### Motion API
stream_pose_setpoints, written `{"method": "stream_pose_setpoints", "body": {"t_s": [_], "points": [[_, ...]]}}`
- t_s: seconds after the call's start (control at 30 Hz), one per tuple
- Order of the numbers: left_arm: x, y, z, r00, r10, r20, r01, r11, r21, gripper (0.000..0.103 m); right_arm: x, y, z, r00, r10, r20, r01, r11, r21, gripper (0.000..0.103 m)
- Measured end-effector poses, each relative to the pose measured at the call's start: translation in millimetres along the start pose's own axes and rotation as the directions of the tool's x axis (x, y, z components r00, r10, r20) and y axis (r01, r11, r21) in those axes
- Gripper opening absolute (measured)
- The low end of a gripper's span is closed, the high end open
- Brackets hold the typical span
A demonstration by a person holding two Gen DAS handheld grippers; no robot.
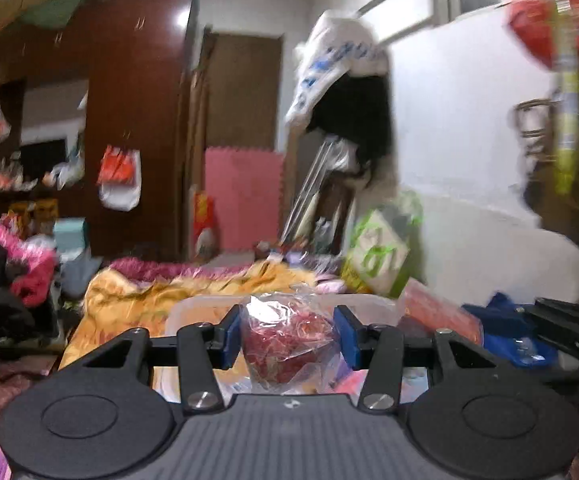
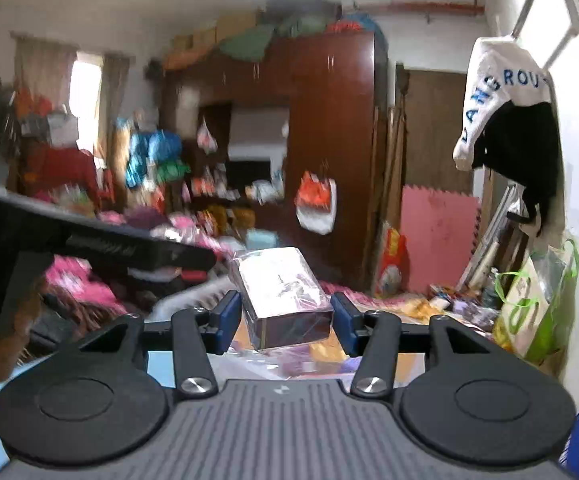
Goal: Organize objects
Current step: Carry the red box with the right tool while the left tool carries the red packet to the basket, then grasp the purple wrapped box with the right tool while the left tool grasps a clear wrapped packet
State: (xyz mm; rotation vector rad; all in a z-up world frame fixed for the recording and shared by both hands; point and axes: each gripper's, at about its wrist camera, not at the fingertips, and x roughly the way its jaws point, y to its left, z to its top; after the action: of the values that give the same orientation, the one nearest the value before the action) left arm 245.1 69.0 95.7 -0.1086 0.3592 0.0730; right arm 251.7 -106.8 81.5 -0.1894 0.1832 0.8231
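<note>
One clear bag of red stuff [image 1: 289, 344] sits between the two blue pads of the left gripper [image 1: 291, 338], pinched on both sides. Just behind the bag lies one pale plastic tub [image 1: 193, 312], and beyond the tub an orange blanket [image 1: 137, 296] is spread over the bed. Right of the tub are one blue cloth [image 1: 505, 320] and, farther back, one green-printed bag [image 1: 381, 256] against the white wall.

The right gripper [image 2: 285, 318] is clamped on one plastic-wrapped box [image 2: 281, 292], a pad pressing each side; the box tilts up and away from the gripper. Far behind the box stands one dark wooden wardrobe [image 2: 329, 128], with one pink foam mat [image 2: 437, 236] to the wardrobe's right.
</note>
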Motion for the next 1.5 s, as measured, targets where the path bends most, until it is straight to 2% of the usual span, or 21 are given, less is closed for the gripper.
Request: {"method": "stream_pose_setpoints", "body": {"t_s": [0.07,0.13,0.23,0.33,0.37,0.4,0.43,0.47,0.5,0.6,0.7,0.77,0.83,0.97,1.03,1.13,1.2,1.3,1.4,1.5], "points": [[31,8,6,0.998,0.013,-0.066,-0.016,0.999,-0.035,0.052,26,-7,2,0.996,-0.034,-0.081,0.037,0.999,0.034,0.053],[56,12,5,0.992,0.014,-0.127,-0.021,0.998,-0.053,0.052,45,-14,2,0.99,0.008,-0.143,0.004,0.997,0.082,0.053],[72,13,-5,0.986,0.017,-0.164,-0.027,0.998,-0.058,0.052,61,-18,-2,0.987,-0.022,-0.16,0.035,0.996,0.078,0.053],[80,12,-13,0.983,0.05,-0.175,-0.059,0.997,-0.049,0.052,66,-20,-8,0.987,-0.006,-0.161,0.019,0.997,0.076,0.054],[79,15,-13,0.983,0.07,-0.168,-0.079,0.996,-0.048,0.054,65,-19,-10,0.988,-0.017,-0.157,0.027,0.998,0.061,0.06],[78,16,-13,0.982,0.094,-0.162,-0.102,0.994,-0.04,0.064,63,-17,-10,0.988,-0.038,-0.152,0.046,0.998,0.044,0.067],[78,16,-11,0.982,0.112,-0.155,-0.119,0.992,-0.034,0.076,60,-18,-9,0.988,-0.06,-0.145,0.066,0.997,0.037,0.087],[73,18,-11,0.982,0.119,-0.145,-0.125,0.992,-0.034,0.08,57,-20,-6,0.989,-0.079,-0.127,0.084,0.996,0.037,0.101],[71,19,-10,0.985,0.107,-0.137,-0.112,0.993,-0.035,0.081,51,-20,-6,0.991,-0.089,-0.103,0.094,0.995,0.045,0.103],[59,22,-14,0.988,0.052,-0.148,-0.058,0.998,-0.037,0.081,31,-21,-2,0.993,-0.083,-0.081,0.09,0.993,0.08,0.103],[32,20,-26,0.989,0.04,-0.141,-0.04,0.999,0.003,0.081,10,-20,-8,0.994,-0.068,-0.081,0.076,0.993,0.094,0.103],[8,22,-41,0.992,0.012,-0.128,-0.01,1.0,0.018,0.083,-7,-15,-19,0.996,-0.032,-0.084,0.039,0.995,0.088,0.103],[-10,25,-61,0.988,-0.019,-0.155,0.022,1.0,0.017,0.087,-21,-7,-39,0.994,-0.004,-0.107,0.014,0.995,0.098,0.103],[-28,40,-112,0.974,-0.064,-0.217,0.052,0.997,-0.061,0.087,-26,0,-85,0.979,0.052,-0.196,-0.017,0.985,0.174,0.103],[-29,44,-130,0.974,-0.04,-0.225,0.021,0.996,-0.086,0.087,-22,2,-102,0.967,0.076,-0.242,-0.021,0.974,0.225,0.103],[-22,43,-145,0.968,0.019,-0.249,-0.037,0.997,-0.067,0.087,-14,4,-120,0.954,0.16,-0.254,-0.086,0.957,0.277,0.103],[-12,44,-149,0.961,0.038,-0.275,-0.061,0.995,-0.076,0.087,-8,10,-126,0.953,0.151,-0.261,-0.08,0.961,0.264,0.103],[-7,42,-156,0.957,0.026,-0.29,-0.051,0.996,-0.078,0.087,1,17,-132,0.95,0.145,-0.275,-0.077,0.967,0.243,0.102],[-8,37,-164,0.953,0.086,-0.291,-0.1,0.994,-0.032,0.087,4,21,-138,0.951,0.146,-0.272,-0.081,0.968,0.235,0.1],[-5,32,-165,0.948,0.104,-0.3,-0.112,0.994,-0.008,0.087,2,25,-144,0.947,0.148,-0.284,-0.083,0.97,0.23,0.091]]}}
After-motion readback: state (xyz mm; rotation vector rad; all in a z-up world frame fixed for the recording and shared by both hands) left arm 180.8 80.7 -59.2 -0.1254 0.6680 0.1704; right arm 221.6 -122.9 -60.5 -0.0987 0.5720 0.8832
